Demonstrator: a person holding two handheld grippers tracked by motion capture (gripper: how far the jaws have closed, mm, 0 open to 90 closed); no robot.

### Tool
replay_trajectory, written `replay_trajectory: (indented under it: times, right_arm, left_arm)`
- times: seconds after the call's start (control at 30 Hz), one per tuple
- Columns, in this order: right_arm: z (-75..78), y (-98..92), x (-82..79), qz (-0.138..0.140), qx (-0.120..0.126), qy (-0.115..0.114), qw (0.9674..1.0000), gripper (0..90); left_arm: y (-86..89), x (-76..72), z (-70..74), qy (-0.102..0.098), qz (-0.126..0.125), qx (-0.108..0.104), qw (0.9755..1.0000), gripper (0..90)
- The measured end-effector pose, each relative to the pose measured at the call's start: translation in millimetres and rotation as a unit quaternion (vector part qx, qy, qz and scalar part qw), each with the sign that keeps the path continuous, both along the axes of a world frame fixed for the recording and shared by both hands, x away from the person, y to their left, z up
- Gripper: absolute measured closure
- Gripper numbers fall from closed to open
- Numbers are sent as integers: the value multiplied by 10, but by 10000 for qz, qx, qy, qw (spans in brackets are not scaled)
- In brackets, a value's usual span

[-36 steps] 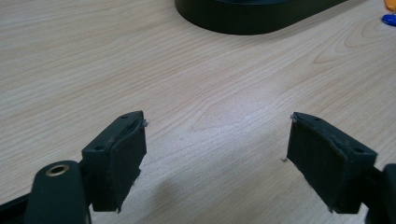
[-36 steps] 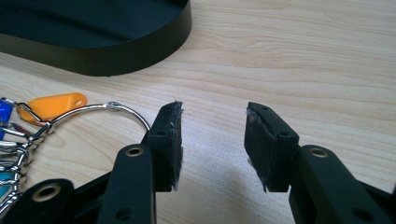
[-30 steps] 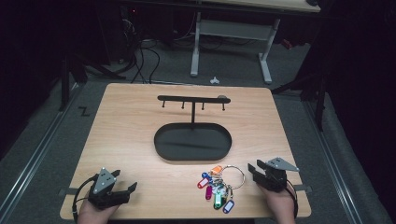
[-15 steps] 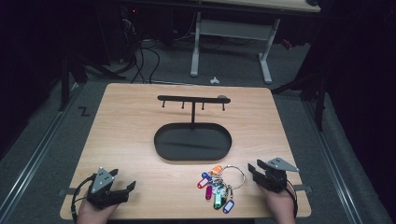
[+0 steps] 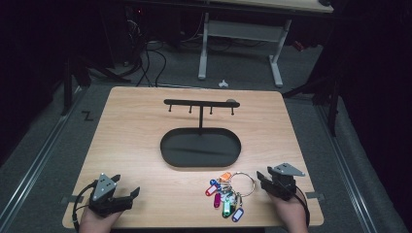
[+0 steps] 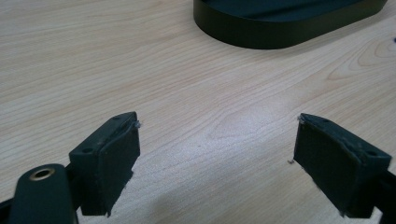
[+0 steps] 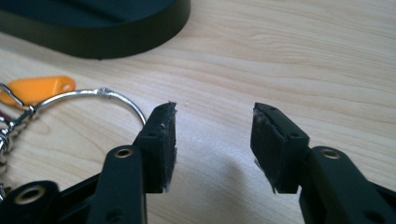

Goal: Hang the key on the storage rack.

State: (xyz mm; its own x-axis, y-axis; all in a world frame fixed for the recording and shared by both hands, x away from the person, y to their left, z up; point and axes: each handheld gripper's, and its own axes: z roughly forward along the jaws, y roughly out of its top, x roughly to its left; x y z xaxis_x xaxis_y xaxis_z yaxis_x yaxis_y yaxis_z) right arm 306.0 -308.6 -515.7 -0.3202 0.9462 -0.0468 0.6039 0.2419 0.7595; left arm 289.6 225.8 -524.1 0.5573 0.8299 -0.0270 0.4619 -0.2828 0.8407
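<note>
While my right gripper point(image 7: 212, 140) rests with jaws parted and empty just beside the key ring point(image 5: 241, 184), my left gripper point(image 6: 215, 154) idles wide open on bare worktop point(image 5: 145, 126). Risk: jaws skidding off the thin ring, scattering tags point(image 5: 224, 201) short of the hook stand point(image 5: 200, 104).

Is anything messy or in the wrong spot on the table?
Perhaps the key ring: its coloured tags lie in a heap on the table, while the stand behind has bare hooks. Nothing looks spilled or broken.
</note>
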Motion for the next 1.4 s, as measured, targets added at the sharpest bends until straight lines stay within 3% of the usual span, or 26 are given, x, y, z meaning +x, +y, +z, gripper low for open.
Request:
replay_trajectory:
  times: [0.37,0.6,0.87,1.0,1.17,1.23,1.27,1.37,1.4]
  right_arm:
    - [-14,120,4,313,-291,174,9989,413]
    - [8,204,-11,502,-296,228,9980,376]
    - [86,341,50,718,-375,470,9956,370]
    - [99,361,91,893,-520,641,9926,375]
    - [139,352,175,1134,-715,1002,9859,370]
    - [171,352,200,1226,-814,1105,9829,367]
    - [205,350,232,1331,-846,1245,9796,367]
    - [225,345,256,1391,-875,1356,9770,368]
    - [237,343,281,1411,-918,1520,9740,366]
  left_arm:
    - [16,4,9,-41,17,-83,10000,148]
    - [22,-1,19,-59,-9,-133,9999,148]
    - [23,-6,15,-44,-24,-156,9999,148]
    - [28,-3,12,-23,-29,-165,9999,148]
    - [12,-10,14,-17,-78,-147,9999,148]
    - [10,-10,15,-15,-87,-149,9998,148]
    - [12,-9,15,-11,-88,-160,9998,148]
    - [16,-10,17,3,-95,-171,9998,148]
    - [17,-9,16,3,-96,-176,9998,148]
